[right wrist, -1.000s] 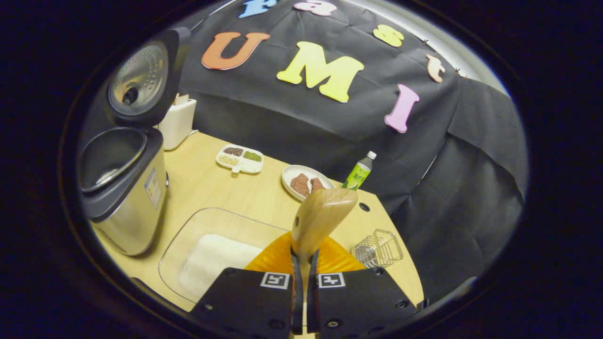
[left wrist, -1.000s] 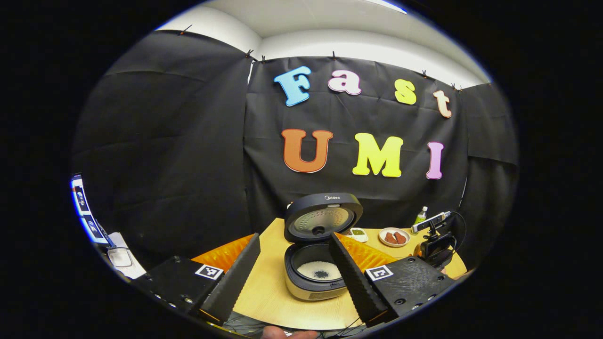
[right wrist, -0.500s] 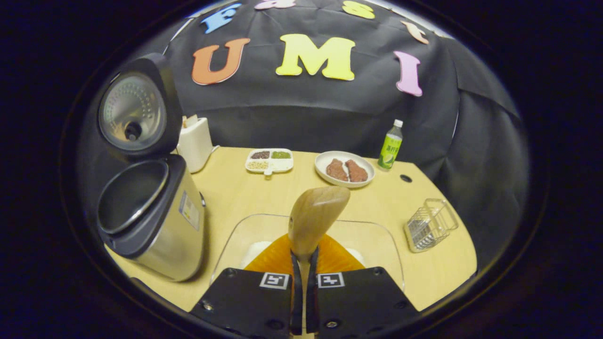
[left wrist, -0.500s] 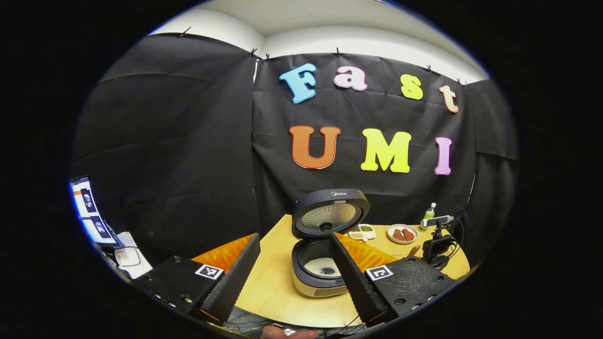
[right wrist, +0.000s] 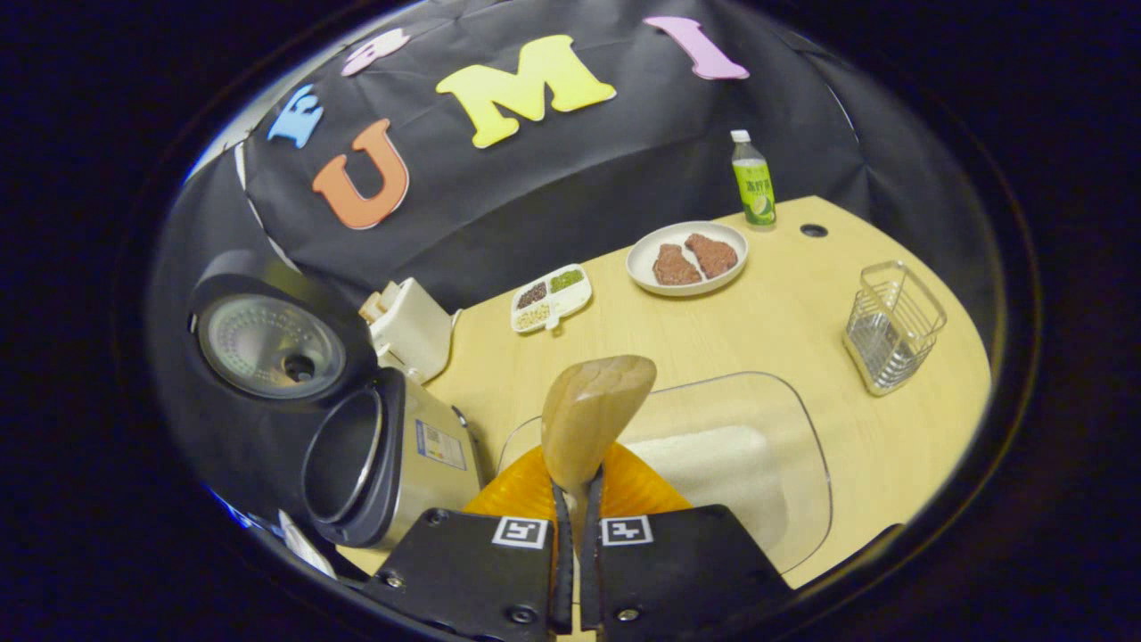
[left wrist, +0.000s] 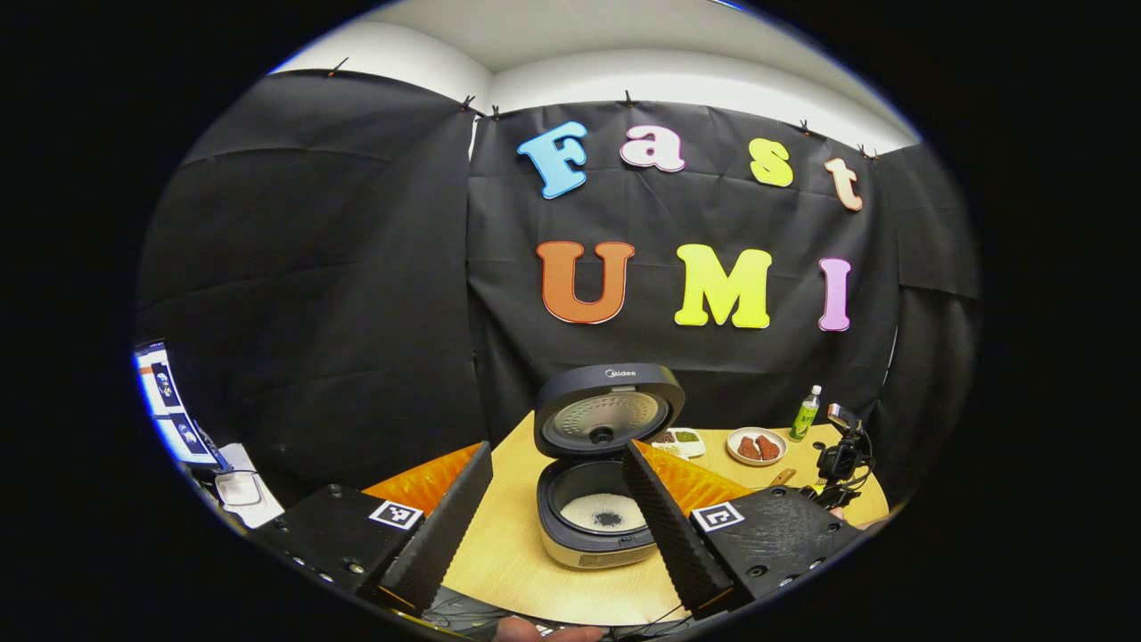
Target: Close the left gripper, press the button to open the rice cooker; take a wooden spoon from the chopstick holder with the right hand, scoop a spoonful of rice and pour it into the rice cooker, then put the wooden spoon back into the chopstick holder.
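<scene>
With the rice cooker standing open at the left of the right gripper view, lid raised and rice with a dark patch lying in its pot in the left gripper view, the step in hand looks like carrying the wooden spoon back to the chopstick holder. The left gripper hangs released, fingers spread wide, well back from the cooker. Moving right, the right gripper is clenched on the spoon's handle, its bowl raised above the glass dish of rice. The wire holder stands farther right, near the table edge. To do this well, I judge the spoon should travel over the dish, tip handle-down above the holder's mouth, and be let go only once it sits inside.
</scene>
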The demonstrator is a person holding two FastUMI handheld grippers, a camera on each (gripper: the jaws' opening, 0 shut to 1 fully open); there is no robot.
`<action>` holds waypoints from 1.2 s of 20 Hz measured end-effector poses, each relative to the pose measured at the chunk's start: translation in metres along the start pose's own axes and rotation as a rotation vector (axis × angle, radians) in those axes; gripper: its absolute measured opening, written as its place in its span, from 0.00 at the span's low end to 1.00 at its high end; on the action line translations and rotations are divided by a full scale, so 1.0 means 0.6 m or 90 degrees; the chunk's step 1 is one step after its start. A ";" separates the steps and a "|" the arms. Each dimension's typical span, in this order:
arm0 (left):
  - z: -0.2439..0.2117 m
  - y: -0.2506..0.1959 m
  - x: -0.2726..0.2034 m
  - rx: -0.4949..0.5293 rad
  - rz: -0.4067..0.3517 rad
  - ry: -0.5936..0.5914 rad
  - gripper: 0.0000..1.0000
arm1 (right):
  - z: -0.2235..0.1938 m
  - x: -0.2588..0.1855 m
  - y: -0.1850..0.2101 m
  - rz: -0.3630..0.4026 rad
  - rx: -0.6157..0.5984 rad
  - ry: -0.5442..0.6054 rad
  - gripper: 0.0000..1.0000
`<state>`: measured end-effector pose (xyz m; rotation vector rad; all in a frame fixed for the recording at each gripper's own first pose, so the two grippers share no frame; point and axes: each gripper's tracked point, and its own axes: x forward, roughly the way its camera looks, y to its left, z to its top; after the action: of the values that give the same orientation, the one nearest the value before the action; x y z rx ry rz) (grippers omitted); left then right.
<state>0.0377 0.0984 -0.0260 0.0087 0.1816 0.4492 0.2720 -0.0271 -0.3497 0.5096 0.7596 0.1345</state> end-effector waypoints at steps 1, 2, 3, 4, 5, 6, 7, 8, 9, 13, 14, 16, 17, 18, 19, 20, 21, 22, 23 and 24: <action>0.001 -0.005 0.001 0.001 -0.003 0.000 0.95 | 0.000 0.001 -0.002 0.008 0.023 0.006 0.09; 0.003 -0.010 0.003 0.001 -0.005 0.000 0.95 | 0.002 0.001 -0.005 0.016 0.049 0.010 0.09; 0.003 -0.015 0.004 0.001 -0.007 0.000 0.95 | 0.002 -0.002 -0.008 0.029 0.079 0.016 0.09; 0.004 -0.019 0.005 0.001 -0.009 0.001 0.95 | 0.003 -0.006 -0.011 0.040 0.106 0.017 0.08; 0.005 -0.023 0.011 0.001 -0.011 0.001 0.95 | 0.007 -0.009 -0.021 0.047 0.129 0.016 0.09; 0.004 -0.027 0.012 0.002 -0.013 0.002 0.95 | 0.010 -0.010 -0.031 0.051 0.147 0.014 0.08; 0.004 -0.033 0.013 0.003 -0.015 0.003 0.95 | 0.014 -0.016 -0.042 0.053 0.165 0.011 0.09; 0.004 -0.039 0.016 0.004 -0.020 0.003 0.95 | 0.020 -0.020 -0.055 0.052 0.181 0.006 0.08; 0.004 -0.045 0.019 0.004 -0.024 0.003 0.95 | 0.026 -0.027 -0.067 0.049 0.194 0.001 0.09; 0.008 -0.073 0.029 0.004 -0.044 -0.001 0.95 | 0.065 -0.060 -0.103 0.059 0.250 -0.025 0.08; 0.011 -0.078 0.031 0.004 -0.048 -0.003 0.95 | 0.078 -0.068 -0.107 0.066 0.272 -0.033 0.08; 0.010 -0.083 0.036 0.004 -0.051 -0.006 0.95 | 0.101 -0.092 -0.123 0.081 0.313 -0.046 0.08; 0.010 -0.085 0.038 0.004 -0.052 -0.007 0.95 | 0.112 -0.106 -0.130 0.088 0.335 -0.053 0.08; 0.010 -0.084 0.037 0.003 -0.050 -0.009 0.95 | 0.123 -0.115 -0.135 0.093 0.355 -0.059 0.08; 0.012 -0.085 0.038 0.002 -0.049 -0.011 0.95 | 0.129 -0.126 -0.137 0.098 0.369 -0.064 0.08; 0.012 -0.083 0.037 0.000 -0.046 -0.013 0.95 | 0.137 -0.133 -0.137 0.103 0.377 -0.067 0.08; 0.013 -0.080 0.037 -0.002 -0.042 -0.014 0.95 | 0.144 -0.140 -0.134 0.109 0.379 -0.070 0.08; 0.011 -0.076 0.035 -0.007 -0.038 -0.011 0.95 | 0.151 -0.144 -0.126 0.115 0.381 -0.069 0.08; 0.012 -0.073 0.032 -0.012 -0.035 -0.011 0.95 | 0.156 -0.152 -0.114 0.122 0.382 -0.067 0.08; 0.014 -0.067 0.027 -0.015 -0.029 -0.014 0.95 | 0.164 -0.154 -0.097 0.133 0.381 -0.064 0.08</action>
<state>0.0705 0.0695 -0.0226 -0.0144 0.1550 0.4056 0.2693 -0.1439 -0.2602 1.1574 0.6407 0.0719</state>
